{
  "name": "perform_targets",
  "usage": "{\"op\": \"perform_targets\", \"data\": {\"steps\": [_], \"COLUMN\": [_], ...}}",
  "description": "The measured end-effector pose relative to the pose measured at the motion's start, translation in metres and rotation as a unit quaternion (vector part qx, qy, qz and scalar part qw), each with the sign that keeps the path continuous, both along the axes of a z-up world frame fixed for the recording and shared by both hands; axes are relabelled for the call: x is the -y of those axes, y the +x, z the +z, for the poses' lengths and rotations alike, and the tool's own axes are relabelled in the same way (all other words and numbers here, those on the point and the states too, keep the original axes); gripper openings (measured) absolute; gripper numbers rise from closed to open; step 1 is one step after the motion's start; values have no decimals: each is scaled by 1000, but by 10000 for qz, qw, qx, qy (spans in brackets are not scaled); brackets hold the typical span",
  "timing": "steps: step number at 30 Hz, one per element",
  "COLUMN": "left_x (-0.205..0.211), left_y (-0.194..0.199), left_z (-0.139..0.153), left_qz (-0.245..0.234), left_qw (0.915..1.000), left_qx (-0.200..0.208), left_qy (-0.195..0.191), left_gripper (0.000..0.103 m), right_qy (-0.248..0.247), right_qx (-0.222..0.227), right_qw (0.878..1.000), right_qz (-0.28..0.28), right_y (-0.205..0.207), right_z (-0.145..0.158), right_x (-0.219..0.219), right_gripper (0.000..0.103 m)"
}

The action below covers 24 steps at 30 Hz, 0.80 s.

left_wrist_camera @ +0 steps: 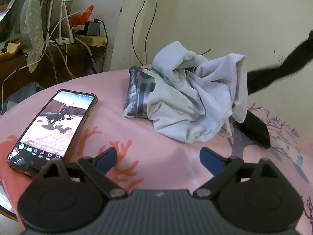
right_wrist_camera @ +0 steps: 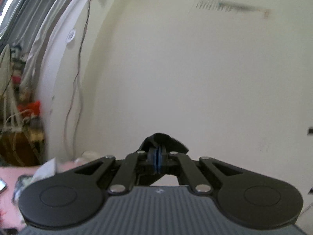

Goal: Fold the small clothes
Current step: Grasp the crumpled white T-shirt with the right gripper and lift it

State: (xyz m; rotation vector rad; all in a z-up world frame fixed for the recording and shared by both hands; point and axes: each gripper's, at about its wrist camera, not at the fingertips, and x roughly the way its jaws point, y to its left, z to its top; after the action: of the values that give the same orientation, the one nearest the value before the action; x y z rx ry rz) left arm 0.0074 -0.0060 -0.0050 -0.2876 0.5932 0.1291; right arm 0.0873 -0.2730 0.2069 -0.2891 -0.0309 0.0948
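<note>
The left gripper hovers low over the near part of the table, its blue-padded fingers spread wide with nothing between them. The table is covered by a pink cloth printed with coral and purple branch shapes.

Toward the far edge of the table lies a crumpled pale grey garment, bunched in a loose heap. Tucked against its left side, partly under it, sits a folded grey patterned piece with darker stripes. A black garment rests on the table at the heap's right side, touching it, and stretches upward and to the right as a taut dark band toward the right edge of the left wrist view.

In the right wrist view the right gripper is raised well above the table, facing the cream wall. Its fingers are pressed nearly together on a fold of the black garment, which bulges up just past the tips.

A smartphone lies face up near the left edge of the table, screen lit with a video. Beyond the table's far left corner stand a white router and tangled cables on a wooden shelf.
</note>
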Motion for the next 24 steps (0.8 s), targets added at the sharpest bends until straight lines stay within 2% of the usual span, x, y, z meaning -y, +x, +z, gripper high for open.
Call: {"op": "perform_targets", "data": {"steps": [1,2,3,4,7,9,12,14,17,20,21,22,23,24], "left_x": [-1,0,0,-1,-1,-1,0,1,1,1,1,1,1,1], "left_y": [0,0,-1,-1,0,1,1,1,2,3,3,4,4,4], "left_z": [0,0,0,0,0,0,0,1,0,0,0,0,0,0], "left_qz": [0,5,3,-7,-18,-53,-101,-137,-179,-207,-219,-227,-231,-234], "left_qw": [10000,10000,10000,10000,10000,9999,9998,9998,9997,9997,9997,9997,9997,9996], "left_qx": [5,23,30,37,37,44,62,89,77,72,61,53,59,79], "left_qy": [-12,4,2,-12,-84,-116,-141,-111,-117,-110,-109,-109,-111,-114], "left_gripper": [95,95,95,95,97,97,97,97,97,97,97,97,97,96], "right_qy": [72,122,182,249,146,-39,-656,-1242,-2064,-2773,-2929,-2993,-2950,-2811], "right_qx": [-86,-137,-89,100,252,85,-302,-687,-1256,-1356,-1327,-1328,-1345,-1338], "right_qw": [9999,9998,9997,9995,9988,9976,9908,9803,9612,9459,9425,9407,9419,9458], "right_qz": [17,110,137,147,388,680,1144,1374,1334,994,915,884,882,928], "right_y": [3,7,8,5,3,14,32,51,85,119,128,130,132,130], "right_z": [-4,-8,-10,-14,-18,-22,-39,-62,-103,-138,-146,-151,-151,-147], "right_x": [-2,-6,-10,-12,-31,-53,-98,-138,-190,-230,-240,-243,-244,-243], "right_gripper": [4,22,68,80,76,74,70,70,69,60,44,15,2,0]}}
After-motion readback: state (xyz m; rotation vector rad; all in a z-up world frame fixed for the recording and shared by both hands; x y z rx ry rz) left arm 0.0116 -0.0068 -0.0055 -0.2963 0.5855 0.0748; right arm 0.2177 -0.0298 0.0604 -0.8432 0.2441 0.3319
